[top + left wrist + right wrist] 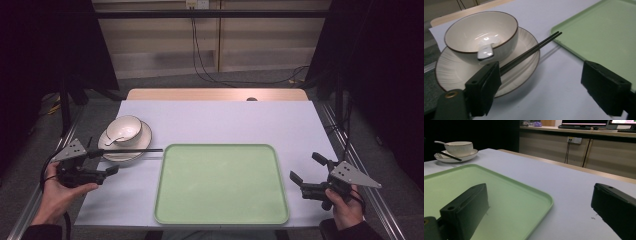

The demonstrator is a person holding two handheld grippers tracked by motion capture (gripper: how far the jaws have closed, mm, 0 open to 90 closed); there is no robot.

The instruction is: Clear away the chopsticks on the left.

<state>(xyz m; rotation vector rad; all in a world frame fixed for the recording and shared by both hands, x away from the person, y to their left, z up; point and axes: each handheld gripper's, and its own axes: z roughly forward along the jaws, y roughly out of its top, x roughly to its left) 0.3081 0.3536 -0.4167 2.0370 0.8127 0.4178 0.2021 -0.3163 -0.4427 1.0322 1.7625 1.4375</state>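
Observation:
A white bowl (125,127) with a dark rim stands on a matching plate (141,140) at the table's left. A white spoon (111,140) leans in the bowl, and black chopsticks (132,150) rest across the plate's front edge, tips pointing right. An empty pale green tray (222,185) lies in the middle. My left gripper (107,161) is open, just in front of the plate. In the left gripper view its jaws stand wide apart, near the chopsticks (534,47) and the bowl (474,32). My right gripper (305,166) is open, right of the tray, holding nothing.
A pale sheet (220,120) covers the wooden table (215,94). Metal rails run along both table sides. Cables (200,70) hang down the back wall. In the right gripper view, the tray's rim (546,202) lies between the jaws, with the bowl (459,147) far off.

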